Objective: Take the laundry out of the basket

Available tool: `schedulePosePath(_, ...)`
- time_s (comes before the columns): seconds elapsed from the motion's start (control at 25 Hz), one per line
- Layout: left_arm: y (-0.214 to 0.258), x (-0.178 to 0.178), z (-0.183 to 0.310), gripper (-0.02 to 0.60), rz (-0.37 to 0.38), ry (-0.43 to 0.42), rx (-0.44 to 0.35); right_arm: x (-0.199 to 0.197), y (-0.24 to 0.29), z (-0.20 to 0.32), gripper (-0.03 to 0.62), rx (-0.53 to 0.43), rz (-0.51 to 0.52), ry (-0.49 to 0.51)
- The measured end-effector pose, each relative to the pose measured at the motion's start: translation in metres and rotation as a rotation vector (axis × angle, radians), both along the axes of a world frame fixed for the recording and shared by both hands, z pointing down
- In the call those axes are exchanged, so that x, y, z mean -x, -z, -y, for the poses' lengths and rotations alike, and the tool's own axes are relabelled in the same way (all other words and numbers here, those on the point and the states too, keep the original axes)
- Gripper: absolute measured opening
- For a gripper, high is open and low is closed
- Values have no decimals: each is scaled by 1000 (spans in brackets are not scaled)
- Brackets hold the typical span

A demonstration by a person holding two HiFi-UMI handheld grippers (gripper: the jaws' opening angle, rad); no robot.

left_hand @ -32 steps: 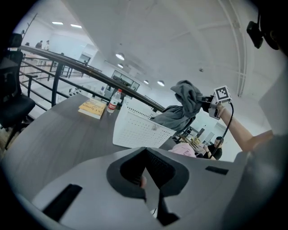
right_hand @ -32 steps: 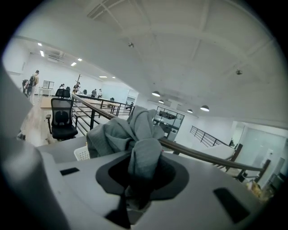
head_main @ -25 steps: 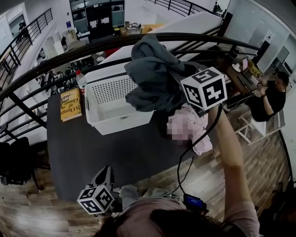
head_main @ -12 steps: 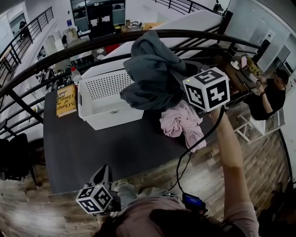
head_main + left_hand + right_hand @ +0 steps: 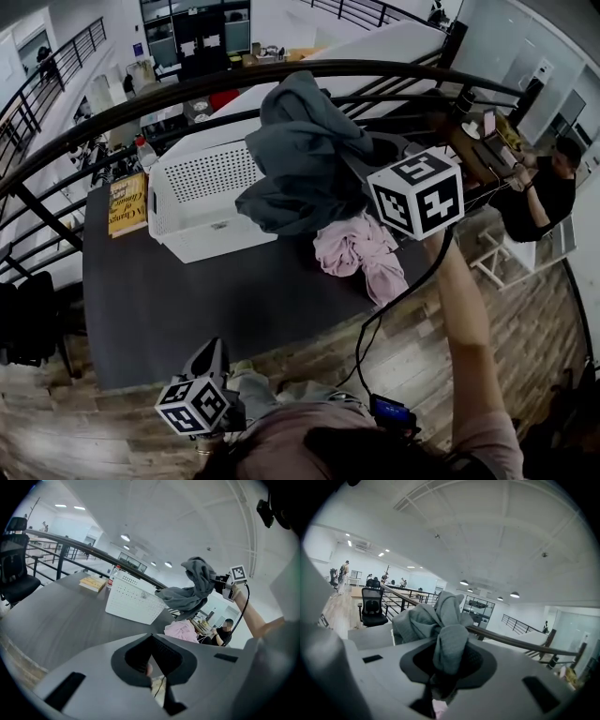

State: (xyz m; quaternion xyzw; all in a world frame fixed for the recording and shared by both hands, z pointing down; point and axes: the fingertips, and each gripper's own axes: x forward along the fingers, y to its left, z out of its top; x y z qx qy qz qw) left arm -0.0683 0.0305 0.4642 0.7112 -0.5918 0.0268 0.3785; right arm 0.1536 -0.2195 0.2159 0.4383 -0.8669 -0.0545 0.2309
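Grey garment (image 5: 300, 155) is clamped in the right gripper (image 5: 364, 157) by 1 fold and could be dropped past the table's (image 5: 187, 309) right edge. The left gripper (image 5: 151, 639) is closed, empty.

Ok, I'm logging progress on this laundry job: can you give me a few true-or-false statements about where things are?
1. The right tool holds a grey garment up in the air. True.
2. The pink garment lies in the white basket. False: it lies on the table beside the basket.
3. The left tool grips a garment. False: it holds nothing.
4. A yellow book lies beside the basket. True.
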Motion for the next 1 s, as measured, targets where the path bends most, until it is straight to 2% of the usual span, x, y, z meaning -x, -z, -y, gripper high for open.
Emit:
schedulePosePath(0.4,-7,-30,-19,-3,7,-15,5,-26,-8,-24,95,3,19,-9)
schedulePosePath(0.68,-8,-59,-29,-3,10,-50,10,-50,-21,-39,95,30,-5,-19)
schedulePosePath(1.0,-13,-66,-41,-3,14,-63,20,-58,-54,-50,95,78,-15,-32)
